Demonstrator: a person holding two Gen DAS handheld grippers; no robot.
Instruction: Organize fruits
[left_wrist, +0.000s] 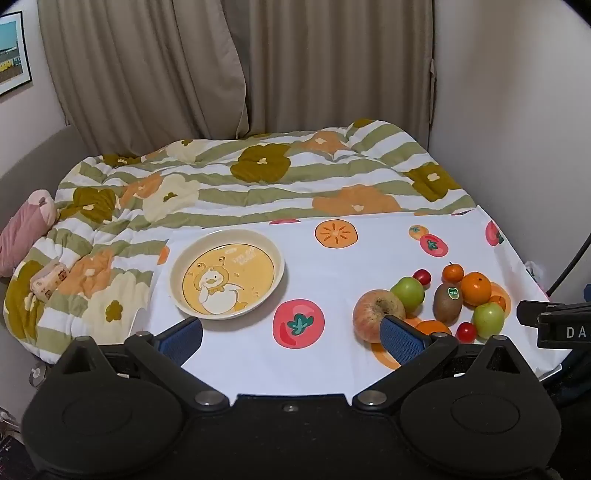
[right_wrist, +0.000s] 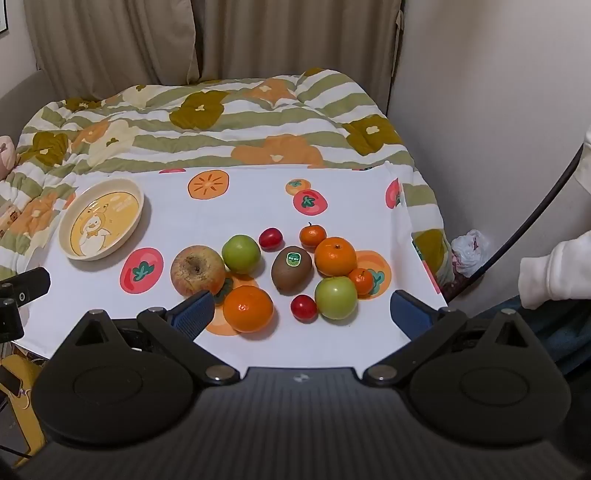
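Note:
A cream plate with a yellow duck picture (left_wrist: 227, 273) (right_wrist: 101, 218) sits empty on the white fruit-print cloth (left_wrist: 332, 266) (right_wrist: 236, 206). To its right lies a cluster of fruit: a reddish apple (left_wrist: 375, 314) (right_wrist: 197, 270), green apples (left_wrist: 408, 293) (right_wrist: 242, 254) (right_wrist: 336, 297), a kiwi (left_wrist: 447, 302) (right_wrist: 291, 269), oranges (left_wrist: 475, 288) (right_wrist: 335, 256) (right_wrist: 248, 308), small tangerines (right_wrist: 313, 236) and red cherry tomatoes (left_wrist: 422, 277) (right_wrist: 303, 308). My left gripper (left_wrist: 291, 334) hangs open above the cloth's near edge. My right gripper (right_wrist: 303, 314) hangs open above the near fruit, touching nothing.
The cloth lies on a bed with a green-striped flowered quilt (left_wrist: 258, 177) (right_wrist: 221, 122). Curtains (left_wrist: 221, 66) hang behind, and a wall (right_wrist: 480, 110) stands at the right. A pink cushion (left_wrist: 26, 229) lies at the left. A person's white sleeve (right_wrist: 554, 273) shows at the right.

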